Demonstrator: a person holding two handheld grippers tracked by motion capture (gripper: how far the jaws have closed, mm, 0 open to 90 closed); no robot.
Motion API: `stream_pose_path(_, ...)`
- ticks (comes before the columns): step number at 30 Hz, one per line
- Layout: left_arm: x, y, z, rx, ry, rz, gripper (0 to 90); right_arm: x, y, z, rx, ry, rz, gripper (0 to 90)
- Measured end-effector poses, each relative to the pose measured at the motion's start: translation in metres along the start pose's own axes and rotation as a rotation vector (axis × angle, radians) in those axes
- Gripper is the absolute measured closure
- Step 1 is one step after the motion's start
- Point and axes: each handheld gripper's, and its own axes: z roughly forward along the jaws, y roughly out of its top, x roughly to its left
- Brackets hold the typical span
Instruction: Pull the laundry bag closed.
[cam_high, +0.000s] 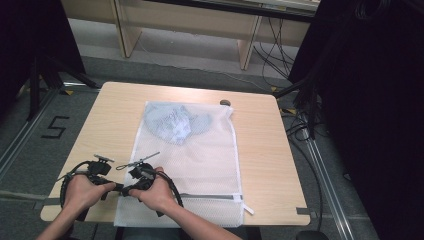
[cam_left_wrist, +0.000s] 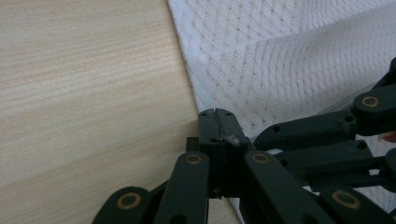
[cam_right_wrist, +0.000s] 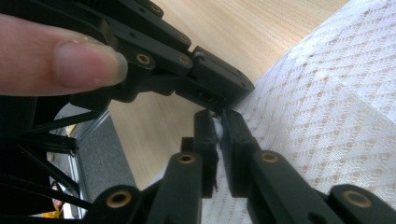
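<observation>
With both the left gripper (cam_left_wrist: 215, 114) and right gripper (cam_right_wrist: 218, 122) pinching the mesh laundry bag (cam_high: 200, 160) at its left edge (blue garment (cam_high: 175, 122) inside), near the table's (cam_high: 100, 115) front-left corner, I'd lift evenly.

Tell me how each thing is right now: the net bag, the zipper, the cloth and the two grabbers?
Mesh bag: lying flat on the table.
Zipper: looks closed.
Blue garment: crumpled inside the bag's far end.
Left gripper: shut at the bag's edge.
Right gripper: shut on the mesh bag's edge.
</observation>
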Motion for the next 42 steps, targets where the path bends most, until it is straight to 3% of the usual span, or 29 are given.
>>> stream_pose_path(5, -0.003, 0.001, 0.001, 0.006, 0.022, 0.019, 90.0, 0.0, -0.002, 0.0, -0.01, -0.003, 0.01, 86.7)
stream_pose_path(19, -0.006, 0.0, 0.001, -0.007, 0.03, 0.028, 90.0, 0.002, -0.004, -0.001, -0.022, -0.028, 0.015, 86.8)
stream_pose_path(20, -0.006, 0.0, 0.001, -0.003, 0.039, 0.05, 90.0, 0.002, -0.005, -0.003, -0.026, -0.05, 0.028, 86.8)
stream_pose_path(22, -0.007, 0.0, 0.001, -0.003, 0.046, 0.053, 90.0, 0.002, -0.005, -0.003, -0.035, -0.051, 0.022, 86.8)
stream_pose_path(23, -0.01, -0.001, 0.002, -0.008, 0.045, 0.033, 90.0, 0.002, -0.005, -0.004, -0.036, -0.056, 0.026, 86.8)
stream_pose_path(24, -0.01, 0.0, 0.002, -0.006, 0.052, 0.055, 90.0, 0.001, -0.005, -0.004, -0.04, -0.053, 0.015, 86.9)
stream_pose_path(25, -0.009, 0.0, 0.002, -0.007, 0.058, 0.083, 90.0, 0.001, -0.006, -0.005, -0.037, -0.06, 0.039, 86.9)
stream_pose_path(27, -0.01, 0.0, 0.002, -0.011, 0.06, 0.085, 90.0, 0.001, -0.007, -0.006, -0.04, -0.061, 0.064, 86.9)
stream_pose_path(28, -0.013, -0.001, 0.002, -0.009, 0.063, 0.054, 90.0, 0.0, -0.007, -0.005, -0.047, -0.045, 0.062, 86.9)
stream_pose_path(30, -0.011, 0.0, 0.002, -0.013, 0.072, 0.103, 90.0, 0.0, -0.008, -0.005, -0.056, -0.069, 0.058, 87.0)
stream_pose_path(35, -0.013, -0.001, 0.002, -0.008, 0.077, 0.099, 90.0, 0.002, -0.008, -0.006, -0.049, -0.08, 0.093, 87.0)
stream_pose_path(37, -0.012, 0.0, 0.001, -0.003, 0.081, 0.12, 90.0, 0.001, -0.008, -0.006, -0.048, -0.079, 0.097, 87.0)
stream_pose_path(38, -0.012, 0.0, 0.001, -0.003, 0.081, 0.119, 90.0, 0.001, -0.008, -0.006, -0.046, -0.07, 0.11, 87.0)
stream_pose_path(39, -0.015, -0.002, 0.003, -0.018, 0.075, 0.072, 90.0, 0.0, -0.008, -0.005, -0.053, -0.071, 0.098, 87.0)
stream_pose_path(42, -0.015, -0.002, 0.002, -0.016, 0.078, 0.081, 90.0, 0.0, -0.008, -0.005, -0.053, -0.066, 0.125, 86.9)
